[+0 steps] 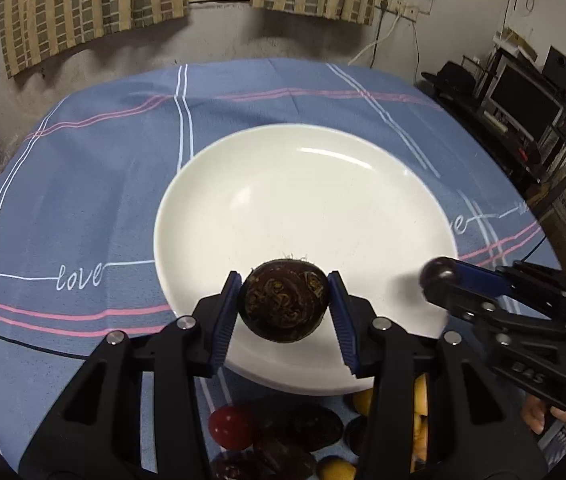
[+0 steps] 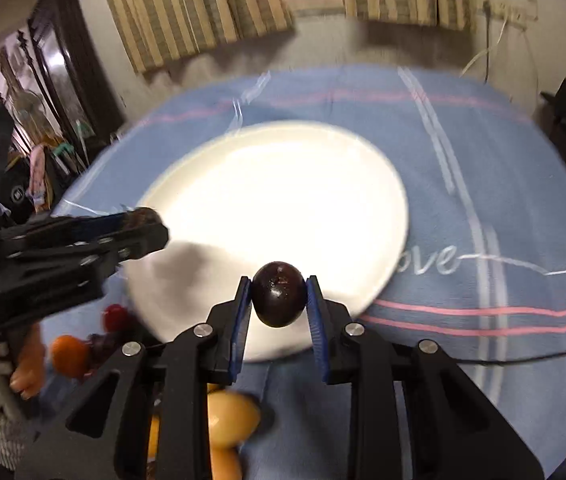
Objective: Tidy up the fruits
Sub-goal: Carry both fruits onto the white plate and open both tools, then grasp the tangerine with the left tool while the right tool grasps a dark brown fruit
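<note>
Your left gripper (image 1: 285, 306) is clamped on a dark brown, rough-skinned fruit (image 1: 285, 300) that hangs just over the near rim of the white plate (image 1: 307, 200). The empty dish lies straight ahead and below, so the release turns on a short push forward and down. The fruit looks roughly round, with no clear long axis.

Your right gripper (image 2: 279, 296) pinches a smooth dark plum (image 2: 279, 294) over the plate's near right edge, level and pointing forward. Both sit about equally near the plate.

The remaining fruits (image 1: 279, 436) lie on the blue tablecloth (image 1: 83, 200), near you, beneath the left gripper.
</note>
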`<state>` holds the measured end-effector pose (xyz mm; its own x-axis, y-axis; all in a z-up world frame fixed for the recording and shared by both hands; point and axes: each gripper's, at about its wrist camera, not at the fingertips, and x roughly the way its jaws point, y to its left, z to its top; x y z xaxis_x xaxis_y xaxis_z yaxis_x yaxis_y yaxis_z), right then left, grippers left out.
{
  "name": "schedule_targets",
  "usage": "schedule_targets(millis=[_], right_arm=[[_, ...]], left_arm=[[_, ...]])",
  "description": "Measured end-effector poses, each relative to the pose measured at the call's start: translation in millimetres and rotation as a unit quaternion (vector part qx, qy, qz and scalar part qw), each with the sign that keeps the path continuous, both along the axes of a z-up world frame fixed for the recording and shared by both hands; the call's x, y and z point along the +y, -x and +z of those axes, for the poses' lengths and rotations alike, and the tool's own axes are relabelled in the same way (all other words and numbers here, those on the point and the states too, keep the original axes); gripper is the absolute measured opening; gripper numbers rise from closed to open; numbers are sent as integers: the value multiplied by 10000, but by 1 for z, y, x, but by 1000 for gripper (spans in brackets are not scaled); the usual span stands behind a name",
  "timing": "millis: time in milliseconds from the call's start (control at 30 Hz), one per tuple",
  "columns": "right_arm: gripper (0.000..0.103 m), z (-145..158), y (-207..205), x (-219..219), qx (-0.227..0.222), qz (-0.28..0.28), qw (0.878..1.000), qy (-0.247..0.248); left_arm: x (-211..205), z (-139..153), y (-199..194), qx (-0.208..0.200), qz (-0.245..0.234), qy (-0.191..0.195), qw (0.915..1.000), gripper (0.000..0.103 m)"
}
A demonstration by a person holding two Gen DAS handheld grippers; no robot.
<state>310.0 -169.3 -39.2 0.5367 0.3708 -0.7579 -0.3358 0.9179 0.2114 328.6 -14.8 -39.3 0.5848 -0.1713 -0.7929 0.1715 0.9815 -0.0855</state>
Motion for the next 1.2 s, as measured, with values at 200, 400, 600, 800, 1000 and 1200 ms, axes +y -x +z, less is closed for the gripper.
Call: schedule_targets(millis=[200, 400, 600, 800, 1000, 1200], right_arm=[[48, 0, 6, -4, -113, -127, 9996, 207], [68, 29, 20, -11, -652, -150, 9977, -136], [73, 81, 77, -34, -1563, -347, 9860, -475], [96, 57, 146, -62, -1781, -591, 9794, -740], [96, 32, 157, -73, -1512, -799, 9802, -993], [96, 29, 158, -71, -1417, -779, 9821, -961]], left_arm=[[1, -9, -5, 148, -74, 29, 9999, 50], [4, 11, 6, -134, 6, -29, 9999, 60], [37, 43, 56, -599, 339, 69, 9976, 69], [74, 6, 136, -536, 496, -17, 9973, 69], [87, -23, 173, -443, 484, -58, 9978, 69], [72, -30, 169, -391, 346, -337, 9981, 69]])
